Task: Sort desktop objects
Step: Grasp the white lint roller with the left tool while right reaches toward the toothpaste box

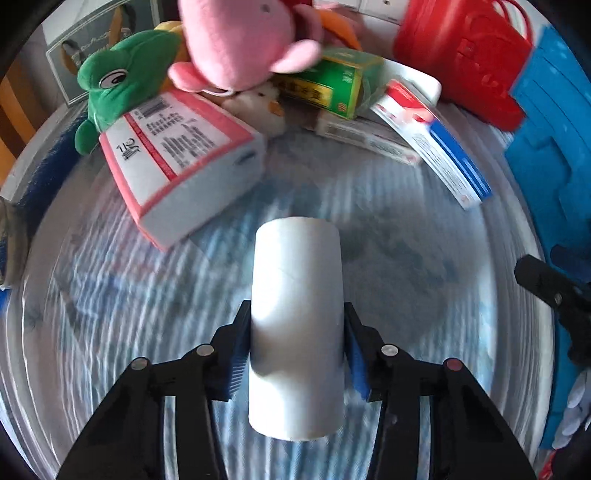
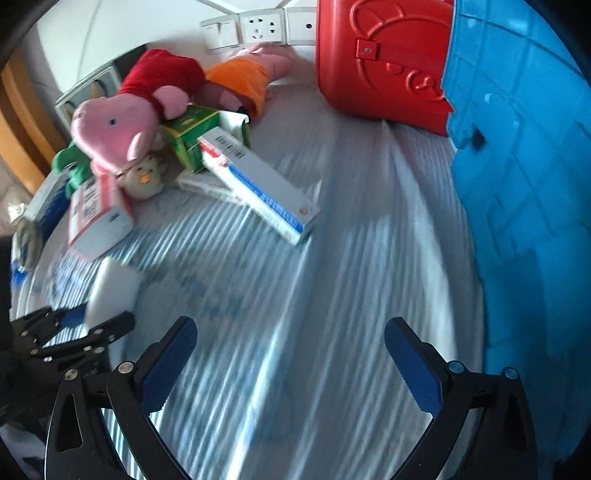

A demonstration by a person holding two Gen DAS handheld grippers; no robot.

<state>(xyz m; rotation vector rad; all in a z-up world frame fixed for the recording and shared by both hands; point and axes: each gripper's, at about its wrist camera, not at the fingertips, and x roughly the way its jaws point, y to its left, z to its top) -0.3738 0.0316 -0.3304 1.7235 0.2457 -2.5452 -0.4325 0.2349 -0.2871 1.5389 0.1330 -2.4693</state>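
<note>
A white cylinder roll [image 1: 295,325] stands between the blue pads of my left gripper [image 1: 296,332], which is shut on it above the striped cloth. In the right wrist view the same roll [image 2: 112,291] shows at the left in the left gripper [image 2: 79,328]. My right gripper [image 2: 291,328] stands open over bare cloth, nothing between its fingers; one of its fingers [image 1: 546,288] shows at the right edge of the left wrist view. A pile lies beyond: a pink-and-white box [image 1: 177,158], a green box [image 1: 332,85], a blue-and-white box [image 1: 439,147].
Plush toys lie on the pile: a green frog [image 1: 122,81], a pink pig [image 1: 236,40], a small chick [image 1: 262,107]. A red bin [image 2: 380,55] and a blue bin [image 2: 524,184] stand at the right. Wall sockets [image 2: 258,29] are behind.
</note>
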